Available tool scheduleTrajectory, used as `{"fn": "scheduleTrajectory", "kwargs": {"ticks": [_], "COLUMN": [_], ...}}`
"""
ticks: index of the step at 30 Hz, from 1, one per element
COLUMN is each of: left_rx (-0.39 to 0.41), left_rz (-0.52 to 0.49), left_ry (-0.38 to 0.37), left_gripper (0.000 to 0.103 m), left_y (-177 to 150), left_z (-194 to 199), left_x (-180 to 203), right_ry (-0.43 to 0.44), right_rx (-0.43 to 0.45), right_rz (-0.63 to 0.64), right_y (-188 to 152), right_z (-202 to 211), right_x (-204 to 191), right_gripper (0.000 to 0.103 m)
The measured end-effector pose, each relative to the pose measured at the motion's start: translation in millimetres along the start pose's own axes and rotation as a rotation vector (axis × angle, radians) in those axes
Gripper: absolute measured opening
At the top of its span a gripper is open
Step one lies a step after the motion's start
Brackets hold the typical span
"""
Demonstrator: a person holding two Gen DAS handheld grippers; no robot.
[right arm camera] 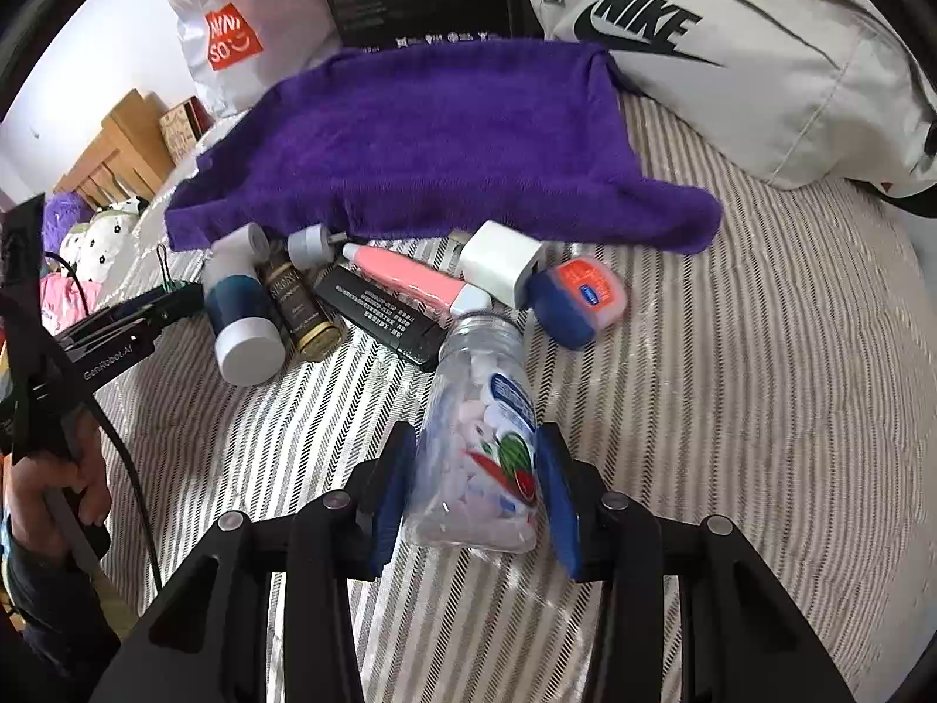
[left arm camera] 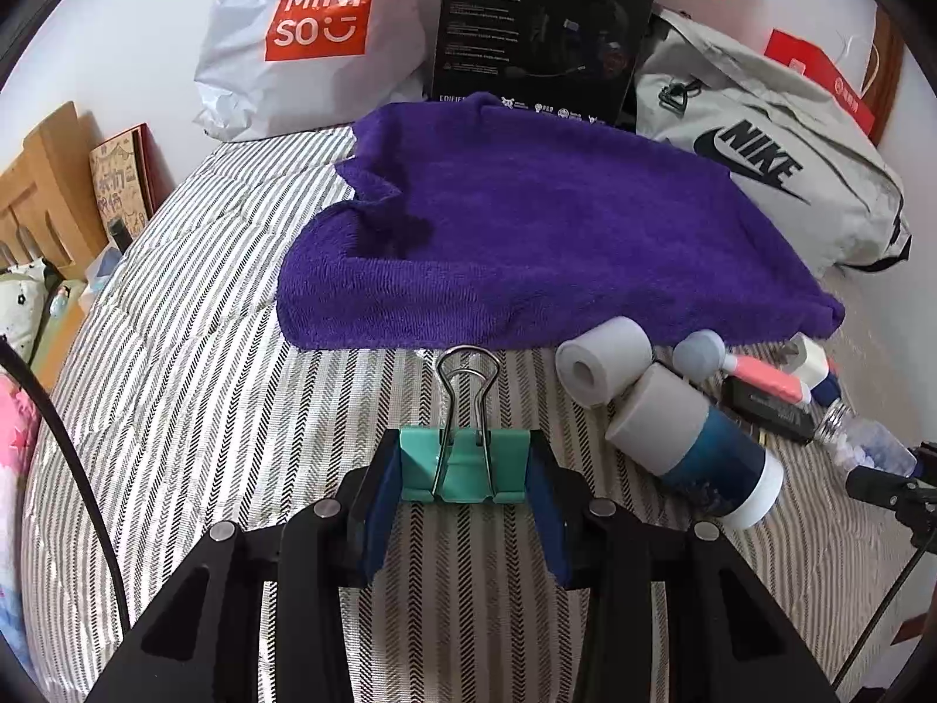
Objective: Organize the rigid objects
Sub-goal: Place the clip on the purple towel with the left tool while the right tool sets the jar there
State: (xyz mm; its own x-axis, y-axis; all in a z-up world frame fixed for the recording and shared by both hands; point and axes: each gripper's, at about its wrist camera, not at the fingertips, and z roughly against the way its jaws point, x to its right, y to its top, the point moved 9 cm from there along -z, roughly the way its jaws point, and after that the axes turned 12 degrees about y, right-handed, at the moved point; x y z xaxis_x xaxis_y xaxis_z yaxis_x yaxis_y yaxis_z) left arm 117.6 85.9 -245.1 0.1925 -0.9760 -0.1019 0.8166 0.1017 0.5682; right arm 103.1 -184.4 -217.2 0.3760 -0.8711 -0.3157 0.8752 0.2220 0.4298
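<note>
Binder clip (left arm camera: 465, 463) pinched in left hand-held gripper (left arm camera: 465, 489); right hand-held gripper (right arm camera: 477, 492), angled downward, clamps candy bottle (right arm camera: 477, 439)

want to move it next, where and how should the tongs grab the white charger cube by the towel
Grip the white charger cube across its two flat, parallel side faces, coming down from above. Its blocky shape gives square surfaces to pinch. Its near edge sits close against the pink tube and the blue jar, so a low sideways approach looks crowded; the top face is clear.
</note>
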Motion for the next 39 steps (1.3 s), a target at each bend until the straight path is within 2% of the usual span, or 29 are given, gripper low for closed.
{"fn": "scheduleTrajectory", "kwargs": {"ticks": [7,11,15,17,21,25,39], "left_rx": [-0.007,-0.011,-0.007,-0.005,-0.014,-0.001,0.056], "left_rz": [-0.025,-0.028,-0.043,-0.041,-0.002,0.012,0.046], "left_ry": [0.028,0.031,0.045,0.038,-0.015,-0.035,-0.088], "left_gripper": [0.039,0.039,0.039,0.039,0.039,0.039,0.039], "left_y": [0,0,0,0,0,5,38], "left_z": [-1,-1,-2,-2,2,10,45], "left_x": [4,4,6,5,1,-4,-12], "right_ry": [-0.037,-0.064,-0.108,-0.097,-0.053,-0.024,0.041], "right_rx": [-0.075,-0.078,-0.066,-0.06,-0.06,-0.04,0.006], "right_rz": [0.012,0.033,0.086,0.093,0.07,0.069,0.088], "right_y": [-8,-7,-5,-5,-6,0,40], "right_z": [-19,-23,-27,-26,-20,-9,8], "right_x": [4,3,0,-2,0,-3,-6], "right_gripper": [0.041,0.045,0.044,0.041,0.041,0.041,0.041]}}
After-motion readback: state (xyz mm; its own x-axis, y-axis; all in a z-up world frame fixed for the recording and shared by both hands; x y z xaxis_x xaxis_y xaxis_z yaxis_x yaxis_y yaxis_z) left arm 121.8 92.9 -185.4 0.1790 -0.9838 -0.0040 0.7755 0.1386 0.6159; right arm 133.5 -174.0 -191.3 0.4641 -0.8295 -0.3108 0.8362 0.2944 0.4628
